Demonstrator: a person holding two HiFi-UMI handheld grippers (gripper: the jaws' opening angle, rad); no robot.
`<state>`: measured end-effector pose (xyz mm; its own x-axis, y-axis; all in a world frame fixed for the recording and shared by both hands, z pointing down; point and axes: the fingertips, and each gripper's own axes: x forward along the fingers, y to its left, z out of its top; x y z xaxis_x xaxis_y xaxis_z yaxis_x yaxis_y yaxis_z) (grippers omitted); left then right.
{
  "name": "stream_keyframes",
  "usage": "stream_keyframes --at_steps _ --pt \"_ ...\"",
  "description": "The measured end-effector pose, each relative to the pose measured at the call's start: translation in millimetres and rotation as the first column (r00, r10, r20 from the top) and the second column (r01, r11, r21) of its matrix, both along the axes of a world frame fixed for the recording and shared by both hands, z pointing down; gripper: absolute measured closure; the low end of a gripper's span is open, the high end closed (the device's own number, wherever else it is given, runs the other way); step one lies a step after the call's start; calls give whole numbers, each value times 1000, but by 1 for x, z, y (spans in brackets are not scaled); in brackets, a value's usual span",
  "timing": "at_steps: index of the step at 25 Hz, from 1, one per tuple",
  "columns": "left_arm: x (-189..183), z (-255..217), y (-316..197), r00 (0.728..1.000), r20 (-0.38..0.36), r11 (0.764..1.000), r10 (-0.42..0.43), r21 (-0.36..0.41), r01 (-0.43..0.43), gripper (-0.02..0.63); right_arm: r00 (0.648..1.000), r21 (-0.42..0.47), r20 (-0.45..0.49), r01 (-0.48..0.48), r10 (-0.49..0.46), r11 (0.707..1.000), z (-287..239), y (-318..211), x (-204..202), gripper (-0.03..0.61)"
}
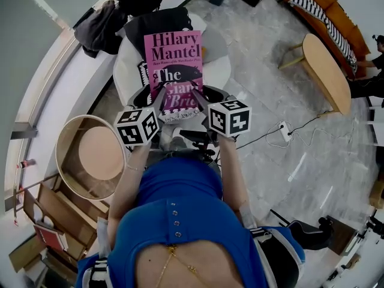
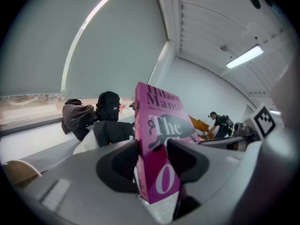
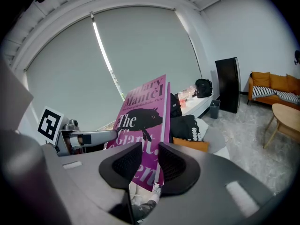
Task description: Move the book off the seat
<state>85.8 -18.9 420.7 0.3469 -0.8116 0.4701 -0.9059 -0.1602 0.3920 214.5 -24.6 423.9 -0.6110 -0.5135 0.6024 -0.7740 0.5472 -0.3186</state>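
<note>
Looking down in the head view, the person is holding the book (image 1: 174,65) upright by its lower edge, with the cover facing the camera. It is hanging above the front of the white seat (image 1: 221,71), where a black jacket (image 1: 157,26) is lying. The left gripper (image 1: 161,93) is taking the lower left corner and the right gripper (image 1: 197,96) the lower right.

In the left gripper view, the jaws are pinching the book across its thickness at the spine side, with the pads pressing on both covers. The bottom corner is hanging free.

In the right gripper view, the jaws are clamping the same book near its open page edge.

The book is looking like a light paperback, fairly bendy, with a smooth cover that may be slipping under a weak pinch. Held only at the bottom, it is probably wanting to tip. The spine side is likely offering the stiffer hold.
</note>
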Motion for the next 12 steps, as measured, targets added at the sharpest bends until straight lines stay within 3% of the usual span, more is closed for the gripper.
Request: stream_keyframes --at_steps 12 --pt "-4 4 5 998 -3 998 -68 -12 68 423 997 -9 -5 73 -74 997 2 -4 -6 472"
